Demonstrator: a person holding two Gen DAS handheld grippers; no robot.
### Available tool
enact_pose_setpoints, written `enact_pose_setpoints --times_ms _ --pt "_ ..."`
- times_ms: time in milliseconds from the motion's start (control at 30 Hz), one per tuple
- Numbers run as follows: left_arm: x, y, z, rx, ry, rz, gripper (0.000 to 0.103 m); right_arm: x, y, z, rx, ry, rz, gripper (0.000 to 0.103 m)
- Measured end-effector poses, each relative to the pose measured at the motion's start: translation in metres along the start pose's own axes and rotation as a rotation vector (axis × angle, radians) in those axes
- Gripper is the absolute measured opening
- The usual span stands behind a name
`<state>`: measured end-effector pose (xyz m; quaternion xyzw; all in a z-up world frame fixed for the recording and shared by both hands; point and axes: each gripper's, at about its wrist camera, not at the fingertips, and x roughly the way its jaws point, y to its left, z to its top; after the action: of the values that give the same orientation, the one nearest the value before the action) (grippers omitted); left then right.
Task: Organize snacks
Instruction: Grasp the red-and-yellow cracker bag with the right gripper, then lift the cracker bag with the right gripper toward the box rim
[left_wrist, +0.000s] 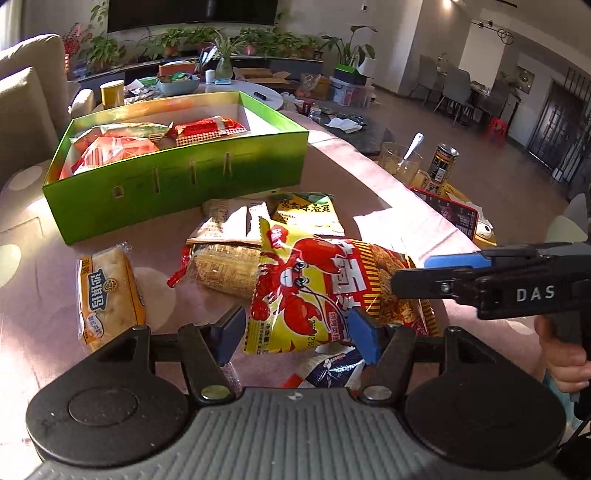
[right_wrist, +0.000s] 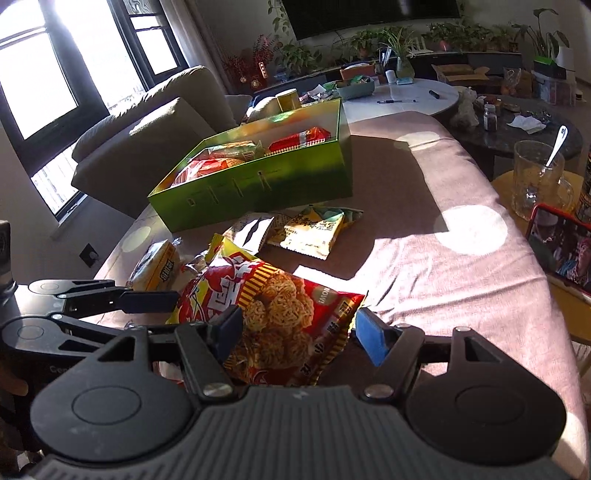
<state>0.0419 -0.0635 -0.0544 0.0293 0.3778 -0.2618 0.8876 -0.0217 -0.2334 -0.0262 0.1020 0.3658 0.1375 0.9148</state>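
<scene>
The snacks lie partly in a green box (left_wrist: 207, 173) and partly loose on the pink cloth (right_wrist: 443, 266) in front of it. The open, lidless box holds several red and orange packets (left_wrist: 110, 153) at its left end and a red packet (left_wrist: 208, 129) further right; its right end shows bare white floor.

Nearest the cameras is the big yellow-and-red crayfish noodle bag (left_wrist: 317, 284), held at both ends. In the left wrist view its long axis runs from lower left to upper right, the crayfish end towards the left gripper (left_wrist: 295, 332), whose blue pads sit against the bag's lower edge on either side, closed on it. The noodle-picture end lies between the pads of the right gripper (right_wrist: 299, 334), which pinch the bag's sides. A person's hand (left_wrist: 565, 354) holds the right gripper's grip.

Beyond this bag lie a pale red-edged packet (left_wrist: 221, 269), a yellow-green packet (left_wrist: 306, 214) nearer the box, and a white packet (left_wrist: 229, 221) beside it. An orange bread packet (left_wrist: 109, 295) lies apart to the left, its length running towards the box. A red, white and dark blue packet (left_wrist: 332, 369) sits under the held bag.
</scene>
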Motion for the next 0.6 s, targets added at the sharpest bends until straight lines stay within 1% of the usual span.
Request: enact_pose_setpoints --times_ms 167,267,367,500,600 --pt "0.002 -0.004 0.002 0.014 -0.010 0.006 0.061 -0.003 -0.006 0.002 0.060 0.027 -0.029 0.065" --pt "0.006 -0.006 0.002 0.019 -0.003 0.017 0.063 0.005 -0.008 0.001 0.092 0.060 -0.012 0.065" --pt "0.007 -0.005 0.002 0.016 0.003 0.010 0.064 0.011 -0.010 0.000 0.132 0.088 0.017 0.065" --pt "0.006 -0.006 0.002 0.028 -0.003 0.006 0.063 0.014 -0.005 0.001 0.129 0.090 0.027 0.065" --pt "0.003 -0.010 0.002 0.046 -0.011 0.004 0.063 0.013 0.001 0.004 0.102 0.071 0.009 0.065"
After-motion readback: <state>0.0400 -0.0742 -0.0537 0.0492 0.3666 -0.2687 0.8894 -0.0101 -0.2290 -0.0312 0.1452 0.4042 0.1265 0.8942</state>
